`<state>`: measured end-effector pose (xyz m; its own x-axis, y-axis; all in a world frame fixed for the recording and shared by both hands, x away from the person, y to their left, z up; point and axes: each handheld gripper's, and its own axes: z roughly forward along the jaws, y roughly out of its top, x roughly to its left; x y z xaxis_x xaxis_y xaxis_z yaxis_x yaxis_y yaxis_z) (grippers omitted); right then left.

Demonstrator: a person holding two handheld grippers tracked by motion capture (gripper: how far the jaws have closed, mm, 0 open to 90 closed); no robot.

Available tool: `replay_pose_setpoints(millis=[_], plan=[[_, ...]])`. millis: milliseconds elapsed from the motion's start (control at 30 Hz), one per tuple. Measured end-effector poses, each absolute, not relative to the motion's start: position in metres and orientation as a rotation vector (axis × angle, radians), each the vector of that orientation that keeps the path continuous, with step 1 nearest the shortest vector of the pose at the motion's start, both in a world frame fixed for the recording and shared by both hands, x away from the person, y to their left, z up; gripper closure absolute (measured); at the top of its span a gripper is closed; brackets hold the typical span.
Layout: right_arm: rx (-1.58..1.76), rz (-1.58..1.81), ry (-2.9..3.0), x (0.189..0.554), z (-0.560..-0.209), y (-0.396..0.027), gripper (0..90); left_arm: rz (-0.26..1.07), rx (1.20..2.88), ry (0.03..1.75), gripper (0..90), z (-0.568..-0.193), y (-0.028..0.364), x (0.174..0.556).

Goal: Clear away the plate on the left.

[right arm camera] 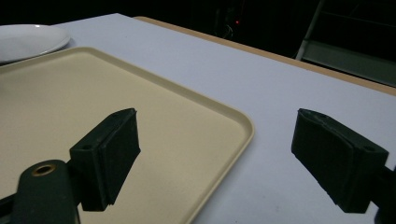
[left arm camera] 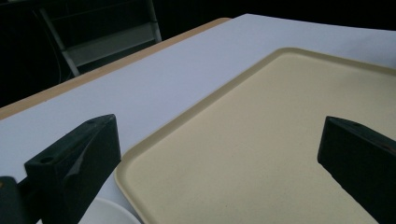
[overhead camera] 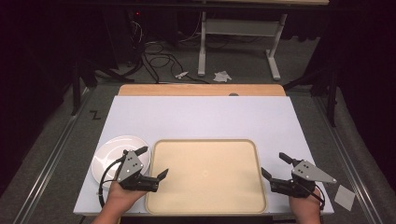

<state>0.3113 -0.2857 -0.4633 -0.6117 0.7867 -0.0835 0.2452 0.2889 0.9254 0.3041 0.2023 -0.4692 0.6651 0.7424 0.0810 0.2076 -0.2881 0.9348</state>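
One beige tray (overhead camera: 205, 175) lay empty at the lower middle of the frame on the white worktop (overhead camera: 201, 116). One white plate (overhead camera: 112, 156) sat just left of it. Two grippers flanked the tray: the left gripper (overhead camera: 155, 162) and the right gripper (overhead camera: 274, 165), each with fingers spread wide, grasping nothing.

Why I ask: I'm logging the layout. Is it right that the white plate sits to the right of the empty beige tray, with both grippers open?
Not quite: in the high view the white plate sits left of the beige tray, not right. The tray is empty, and the left gripper and right gripper are open.
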Motion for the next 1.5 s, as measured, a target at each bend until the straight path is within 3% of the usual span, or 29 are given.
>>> replay_pose_setpoints(millis=[1500], plan=[[0.914,1.312,2.009,0.309,-0.462,-0.29,16.0,0.676,1.81,0.773,0.3,-0.466,0.216,0.306]])
